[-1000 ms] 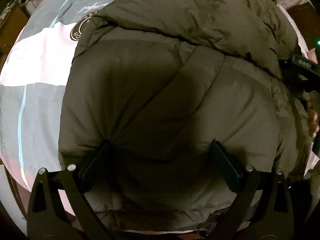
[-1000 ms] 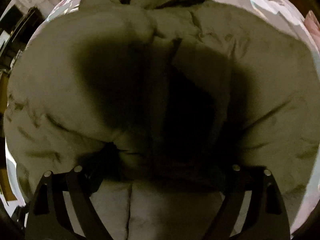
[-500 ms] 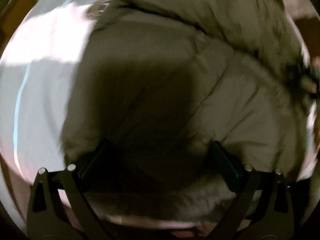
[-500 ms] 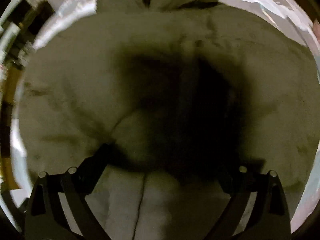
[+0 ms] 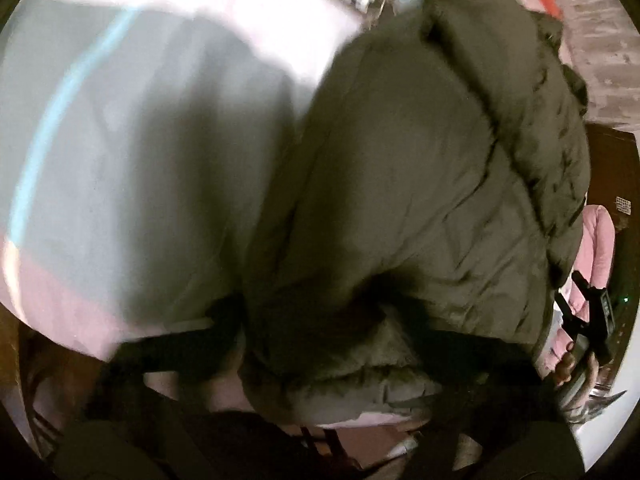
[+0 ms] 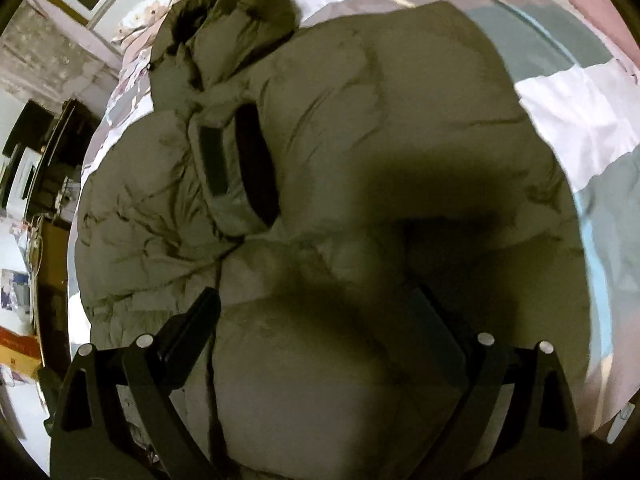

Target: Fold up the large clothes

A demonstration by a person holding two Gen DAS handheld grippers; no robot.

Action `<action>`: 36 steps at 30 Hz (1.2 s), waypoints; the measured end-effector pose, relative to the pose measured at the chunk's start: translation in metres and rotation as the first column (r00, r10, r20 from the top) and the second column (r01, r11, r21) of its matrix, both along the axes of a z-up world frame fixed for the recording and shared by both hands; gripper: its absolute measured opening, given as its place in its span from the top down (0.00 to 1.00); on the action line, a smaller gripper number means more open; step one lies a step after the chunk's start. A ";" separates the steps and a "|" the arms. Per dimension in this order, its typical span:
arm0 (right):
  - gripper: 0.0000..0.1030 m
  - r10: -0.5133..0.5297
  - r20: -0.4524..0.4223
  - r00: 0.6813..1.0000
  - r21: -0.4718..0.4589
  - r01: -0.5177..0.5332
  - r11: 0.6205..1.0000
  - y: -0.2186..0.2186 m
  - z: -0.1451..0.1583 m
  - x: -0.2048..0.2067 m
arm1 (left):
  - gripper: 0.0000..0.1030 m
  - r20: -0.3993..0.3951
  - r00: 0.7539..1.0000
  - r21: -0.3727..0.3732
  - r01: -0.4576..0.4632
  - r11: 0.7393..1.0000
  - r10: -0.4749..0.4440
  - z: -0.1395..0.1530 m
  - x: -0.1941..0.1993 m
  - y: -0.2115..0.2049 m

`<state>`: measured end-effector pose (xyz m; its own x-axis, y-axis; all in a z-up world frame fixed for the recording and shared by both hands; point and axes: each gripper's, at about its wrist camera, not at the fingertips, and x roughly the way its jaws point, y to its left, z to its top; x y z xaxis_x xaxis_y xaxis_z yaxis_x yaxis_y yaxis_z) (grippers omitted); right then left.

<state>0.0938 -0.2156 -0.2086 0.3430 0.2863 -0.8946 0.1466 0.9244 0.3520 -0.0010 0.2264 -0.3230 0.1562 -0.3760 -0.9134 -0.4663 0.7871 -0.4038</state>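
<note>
From the left wrist view, one puffy olive jacket (image 5: 420, 184) lies on the bed (image 5: 120, 140), its lower hem reaching the bed's near edge. The left tongs (image 5: 320, 320) have just been closing, and the jacket's padded edge sits bunched between them; the picture is smeared, but the dark fingers (image 5: 180, 344) seem to pinch the fabric at a narrowed gap. Far out at the right rim a person's hand (image 5: 568, 364) grips the handle of the other tool.

From the right wrist view, the same jacket (image 6: 360, 140) covers most of the bed (image 6: 580, 120), hood (image 6: 240, 12) toward the far end and one sleeve cuff (image 6: 232, 176) folded across the chest. The right tongs (image 6: 316, 320) stand wide above the padding, with nothing caught between them.

The risk I see: the left pinch may have only a thin slip of slick shell, so a lift could let the bulky edge slide out and flop back unfolded. The hem near the bed's edge could also drag off the side. With the right tongs empty, a one-sided pull would twist the fold.

Count: one jacket, one hood, one cuff in sight, two tongs, one bed.
</note>
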 end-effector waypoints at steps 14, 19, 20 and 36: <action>0.06 -0.053 -0.031 0.998 0.037 0.054 0.998 -0.024 -0.003 -0.027 | 0.91 0.061 0.996 0.011 0.060 0.998 -0.060 0.039 -0.046 -0.001; 0.07 -0.066 -0.038 0.997 0.053 0.068 0.996 -0.030 0.000 -0.026 | 0.91 0.063 0.993 0.087 0.098 0.991 -0.104 0.039 -0.044 -0.016; 0.07 -0.083 -0.030 0.996 0.058 0.084 0.995 -0.036 0.005 -0.029 | 0.91 0.071 0.992 0.094 0.099 0.991 -0.106 0.043 -0.043 -0.014; 0.05 -0.171 -0.078 0.982 0.030 0.174 0.984 -0.062 0.019 -0.011 | 0.29 0.063 0.992 0.234 0.095 0.968 -0.112 0.068 -0.013 -0.018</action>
<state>0.0824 -0.2777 -0.1900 0.3226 0.2619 -0.9096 0.3302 0.8694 0.3675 -0.0138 0.2082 -0.2548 0.1987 -0.1751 -0.9643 -0.3529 0.9051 -0.2371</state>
